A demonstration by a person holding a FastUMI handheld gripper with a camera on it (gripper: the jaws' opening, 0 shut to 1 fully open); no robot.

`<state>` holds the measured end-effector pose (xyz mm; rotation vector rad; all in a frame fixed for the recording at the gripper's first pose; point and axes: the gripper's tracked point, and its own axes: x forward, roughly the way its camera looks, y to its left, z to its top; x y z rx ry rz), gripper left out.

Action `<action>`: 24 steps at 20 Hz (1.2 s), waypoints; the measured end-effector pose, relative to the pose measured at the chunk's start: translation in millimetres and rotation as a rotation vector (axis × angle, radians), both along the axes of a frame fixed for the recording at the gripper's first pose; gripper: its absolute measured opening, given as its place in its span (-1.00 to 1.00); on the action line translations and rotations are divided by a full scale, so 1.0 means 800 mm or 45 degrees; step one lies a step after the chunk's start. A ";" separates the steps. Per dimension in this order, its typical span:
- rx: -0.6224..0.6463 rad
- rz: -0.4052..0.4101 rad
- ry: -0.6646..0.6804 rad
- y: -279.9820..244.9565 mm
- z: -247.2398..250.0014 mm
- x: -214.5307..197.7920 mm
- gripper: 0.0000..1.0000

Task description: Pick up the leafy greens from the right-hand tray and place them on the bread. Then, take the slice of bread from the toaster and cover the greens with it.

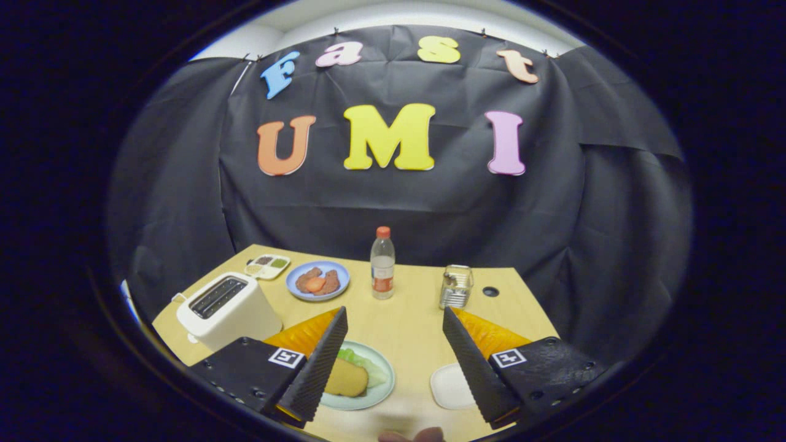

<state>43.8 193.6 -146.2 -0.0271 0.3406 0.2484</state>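
My gripper point(394, 314) is open and held above the wooden table, with nothing between its fingers. Below, beside the left finger point(319, 368), a pale green plate point(385, 380) carries leafy greens point(363, 361). A browned bread slice point(347, 378) lies on top of the greens. The left finger hides the plate's left part. A small white tray point(449, 387) sits by the right finger point(476, 362), which covers its right side; the part that shows is plain white. The white toaster point(227, 310) stands to the left beyond the left finger, its slots dark.
Farther back are a blue plate point(317, 281) with meat and a tomato slice, a divided condiment dish point(268, 266), a water bottle point(382, 264) and a glass jar point(455, 287). A round hole point(490, 291) is in the tabletop. A person's fingertips point(410, 436) show at the near edge.
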 end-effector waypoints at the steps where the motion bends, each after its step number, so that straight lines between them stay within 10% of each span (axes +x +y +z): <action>1: 0.013 -0.023 -0.033 -0.020 0.019 -0.001 0.89; 12: 0.134 -0.198 -0.367 -0.197 0.212 -0.044 0.88; 24: 0.202 -0.227 -0.430 -0.281 0.233 -0.065 0.92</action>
